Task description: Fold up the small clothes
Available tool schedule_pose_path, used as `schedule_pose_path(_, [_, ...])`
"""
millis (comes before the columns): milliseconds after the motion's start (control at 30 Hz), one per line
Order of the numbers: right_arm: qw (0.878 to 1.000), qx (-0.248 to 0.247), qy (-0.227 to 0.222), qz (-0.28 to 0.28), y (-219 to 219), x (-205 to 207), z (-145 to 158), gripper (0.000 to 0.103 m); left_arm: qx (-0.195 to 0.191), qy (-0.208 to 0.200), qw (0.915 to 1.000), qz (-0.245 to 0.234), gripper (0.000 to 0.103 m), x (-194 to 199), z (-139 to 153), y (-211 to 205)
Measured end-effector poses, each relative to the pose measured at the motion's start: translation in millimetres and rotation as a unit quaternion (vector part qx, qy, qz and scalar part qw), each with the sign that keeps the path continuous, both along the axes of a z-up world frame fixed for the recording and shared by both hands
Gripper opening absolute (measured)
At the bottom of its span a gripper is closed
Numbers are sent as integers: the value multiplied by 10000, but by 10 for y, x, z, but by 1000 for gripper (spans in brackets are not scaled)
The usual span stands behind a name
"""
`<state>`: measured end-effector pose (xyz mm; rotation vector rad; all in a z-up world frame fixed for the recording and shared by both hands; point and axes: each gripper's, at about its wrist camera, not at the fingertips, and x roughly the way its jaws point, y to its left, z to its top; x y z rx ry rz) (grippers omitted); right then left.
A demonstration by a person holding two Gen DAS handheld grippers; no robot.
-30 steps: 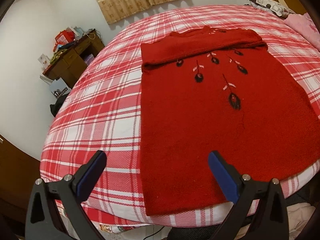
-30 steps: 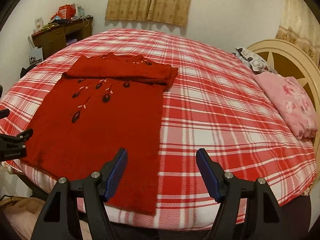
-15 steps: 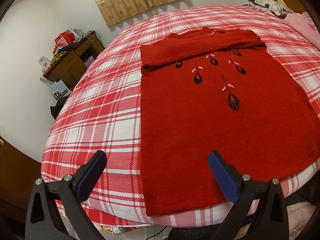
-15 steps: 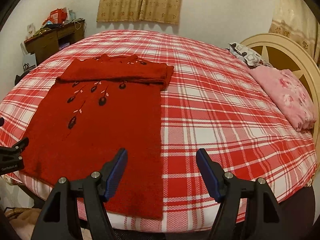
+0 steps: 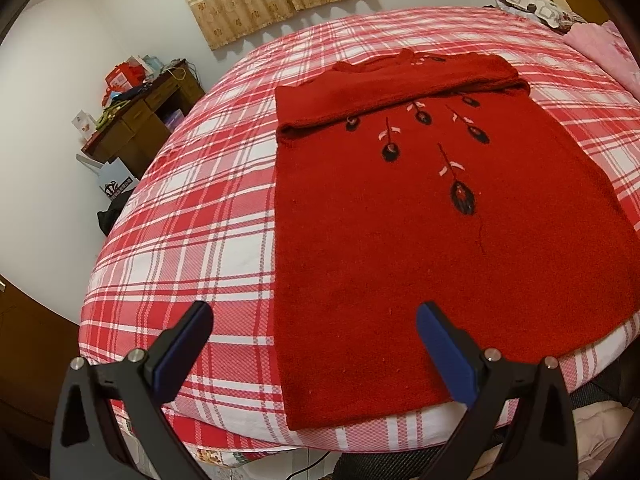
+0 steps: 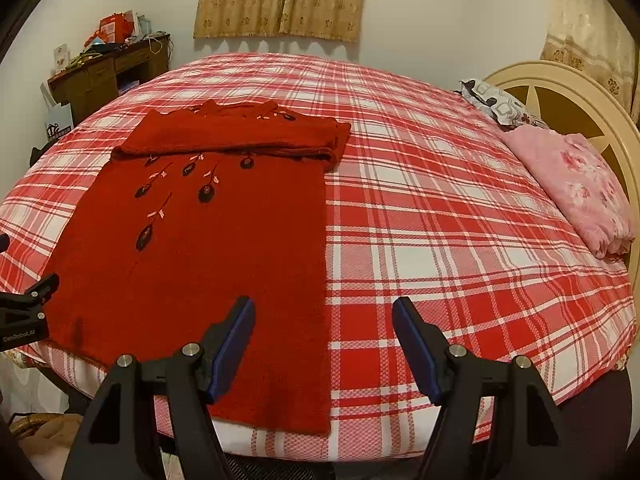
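A red knitted sweater [image 5: 420, 220] [image 6: 208, 248] with dark embroidered flowers lies flat on the red and white checked bed [image 5: 192, 216] [image 6: 432, 216]. Its top part is folded down across the chest. My left gripper [image 5: 314, 332] hovers open above the sweater's near left hem corner, nothing between its blue pads. My right gripper [image 6: 324, 328] hovers open above the near right hem edge, also holding nothing. Part of the left gripper's body shows at the left edge of the right wrist view.
A folded pink blanket [image 6: 580, 184] and a patterned pillow [image 6: 496, 104] lie by the cream headboard [image 6: 560, 92] at the right. A cluttered wooden desk [image 6: 108, 72] [image 5: 140, 120] stands against the far left wall. The bed's near edge drops off just below the sweater's hem.
The right wrist view has shifted slightly, with the sweater sitting a little further right in it. The left gripper and the sweater have not moved.
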<state>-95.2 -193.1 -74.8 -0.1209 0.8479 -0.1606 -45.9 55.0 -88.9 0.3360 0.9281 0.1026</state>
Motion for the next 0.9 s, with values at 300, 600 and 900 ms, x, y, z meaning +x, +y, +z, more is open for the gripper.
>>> schedule_pose_path(300, [9998, -11, 203, 36, -21, 46, -153, 71, -166, 200, 9997, -15, 103, 15, -107, 105])
schedule_pose_path(600, [9993, 61, 369, 21, -54, 103, -282, 71, -231, 331, 9992, -47, 103, -133, -249, 334])
schedule_pose_path(900, [9990, 232, 362, 152, -106, 37, -268, 71, -569, 460, 9973, -10, 103, -147, -297, 442])
